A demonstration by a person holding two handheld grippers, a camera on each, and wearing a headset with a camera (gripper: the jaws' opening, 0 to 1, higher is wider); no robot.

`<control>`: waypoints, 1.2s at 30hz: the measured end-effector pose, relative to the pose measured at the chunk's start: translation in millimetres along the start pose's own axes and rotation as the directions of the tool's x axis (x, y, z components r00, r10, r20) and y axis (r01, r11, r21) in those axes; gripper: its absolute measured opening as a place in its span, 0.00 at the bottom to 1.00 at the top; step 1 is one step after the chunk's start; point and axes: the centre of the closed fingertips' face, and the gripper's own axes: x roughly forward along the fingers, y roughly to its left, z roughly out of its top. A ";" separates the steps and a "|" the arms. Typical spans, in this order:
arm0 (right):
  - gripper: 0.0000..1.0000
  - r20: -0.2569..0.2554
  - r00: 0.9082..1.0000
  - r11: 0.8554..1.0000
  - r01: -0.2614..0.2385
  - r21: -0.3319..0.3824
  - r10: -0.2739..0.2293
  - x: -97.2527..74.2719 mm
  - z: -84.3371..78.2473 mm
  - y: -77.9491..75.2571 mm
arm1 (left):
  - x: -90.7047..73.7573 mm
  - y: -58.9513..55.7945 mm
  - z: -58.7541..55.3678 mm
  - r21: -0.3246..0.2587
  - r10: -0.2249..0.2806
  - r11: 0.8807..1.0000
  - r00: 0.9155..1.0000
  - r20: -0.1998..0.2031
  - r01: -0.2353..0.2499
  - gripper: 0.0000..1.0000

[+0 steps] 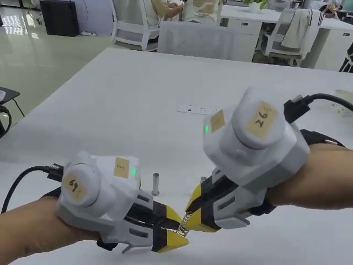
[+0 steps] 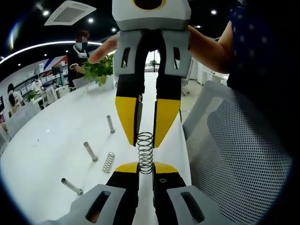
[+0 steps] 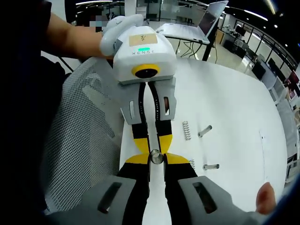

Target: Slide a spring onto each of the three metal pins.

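Observation:
A small steel spring point(image 1: 183, 222) hangs in the air between my two grippers. My left gripper point(image 1: 177, 238) is shut on its lower end, and my right gripper point(image 1: 190, 212) is shut on the other end. In the left gripper view the spring point(image 2: 146, 152) rises from my left gripper point(image 2: 146, 167) into the yellow tips of the right gripper point(image 2: 146, 137). Three bare metal pins point(image 2: 90, 151) stand on the white table, with a loose spring point(image 2: 108, 162) beside them. One pin point(image 1: 155, 184) stands just behind the grippers. The right gripper view looks at the spring point(image 3: 156, 157) end-on.
A white power strip point(image 1: 193, 109) lies mid-table. A grey mesh chair point(image 2: 243, 140) stands close to the table's near edge point(image 2: 186, 154). Another loose spring point(image 3: 186, 130) lies by two pins point(image 3: 204, 131). Chairs and desks with people are beyond the far edge.

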 end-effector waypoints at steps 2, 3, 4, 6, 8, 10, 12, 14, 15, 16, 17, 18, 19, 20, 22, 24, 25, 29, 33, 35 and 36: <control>0.08 0.000 1.000 1.000 -0.003 -0.001 0.003 0.0 0.1 0.0 | -0.1 0.0 0.2 -0.001 -0.001 1.000 1.000 0.001 0.001 0.02; 0.08 -0.002 1.000 1.000 -0.007 0.000 0.007 0.0 -0.5 0.3 | 0.0 -0.3 0.1 -0.005 -0.004 1.000 1.000 0.000 0.004 0.02; 0.09 -0.005 1.000 1.000 -0.008 0.001 0.008 0.2 -1.1 0.0 | 0.2 -0.5 -0.2 -0.007 -0.004 1.000 1.000 -0.002 0.004 0.02; 0.09 -0.006 1.000 1.000 -0.010 0.001 0.010 0.6 -1.8 -0.1 | 0.4 -0.4 -0.6 -0.006 -0.005 1.000 1.000 -0.003 0.005 0.02; 0.09 -0.009 1.000 1.000 -0.020 0.007 0.020 2.1 -2.9 0.3 | 0.4 -0.5 -1.2 -0.006 -0.005 1.000 1.000 -0.006 0.005 0.02; 0.09 -0.017 1.000 1.000 -0.024 0.010 0.024 4.4 -5.2 0.0 | 0.3 -0.8 -0.8 -0.010 -0.007 1.000 1.000 -0.003 0.007 0.02; 0.09 -0.027 0.999 1.000 -0.027 0.011 0.027 6.7 -7.5 0.3 | 0.3 -0.8 -0.5 -0.011 -0.007 1.000 1.000 -0.003 0.007 0.02; 0.09 -0.034 0.999 0.999 -0.031 0.011 0.031 8.1 -8.7 0.9 | 0.2 -1.2 -0.4 -0.015 -0.008 1.000 1.000 -0.003 0.008 0.02; 0.09 -0.035 0.999 0.999 -0.031 0.011 0.032 8.5 -8.8 1.0 | 0.2 -1.4 -0.5 -0.013 -0.009 1.000 1.000 -0.004 0.009 0.02; 0.10 -0.035 0.999 0.999 -0.033 0.011 0.033 8.9 -8.7 1.2 | 0.4 -1.8 -1.4 -0.009 -0.009 1.000 1.000 -0.009 0.009 0.02; 0.10 -0.037 0.999 0.999 -0.035 0.012 0.035 9.4 -8.8 1.6 | 0.6 -2.2 -1.8 -0.008 -0.010 1.000 1.000 -0.012 0.010 0.02; 0.10 -0.040 0.999 0.999 -0.037 0.010 0.037 10.1 -8.8 2.1 | 1.0 -3.1 -2.3 -0.008 -0.013 1.000 1.000 -0.015 0.013 0.02; 0.10 -0.041 0.998 0.999 -0.039 0.009 0.039 10.5 -8.6 2.5 | 1.1 -3.6 -2.6 -0.006 -0.014 1.000 1.000 -0.018 0.014 0.02; 0.11 -0.042 0.998 0.999 -0.042 0.008 0.042 11.4 -8.4 3.0 | 1.3 -4.1 -2.6 -0.004 -0.016 1.000 1.000 -0.019 0.016 0.02; 0.10 -0.044 0.998 0.999 -0.048 0.008 0.049 12.5 -8.5 4.0 | 1.4 -4.7 -2.0 -0.004 -0.018 1.000 1.000 -0.018 0.018 0.02; 0.10 -0.047 0.998 0.999 -0.049 0.006 0.049 13.8 -8.7 4.2 | 1.6 -5.0 -1.2 -0.002 -0.018 1.000 1.000 -0.018 0.018 0.02; 0.10 -0.050 0.997 0.999 -0.052 0.007 0.053 14.2 -8.9 4.8 | 1.6 -5.1 -1.0 -0.002 -0.018 1.000 1.000 -0.019 0.018 0.02; 0.09 -0.055 0.997 0.998 -0.058 0.005 0.059 15.9 -9.2 6.2 | 1.0 -5.1 0.8 -0.006 -0.016 1.000 1.000 -0.013 0.016 0.02; 0.09 -0.059 0.996 0.998 -0.060 0.004 0.060 17.0 -9.5 6.7 | 1.1 -5.6 3.2 -0.004 -0.016 1.000 1.000 -0.008 0.016 0.02; 0.09 -0.058 0.996 0.998 -0.061 0.004 0.061 17.1 -9.4 6.7 | 1.3 -5.6 3.3 -0.003 -0.016 1.000 1.000 -0.008 0.016 0.02; 0.09 -0.057 0.996 0.998 -0.063 0.004 0.063 17.2 -9.4 6.9 | 1.1 -5.7 3.6 -0.005 -0.017 1.000 1.000 -0.007 0.017 0.02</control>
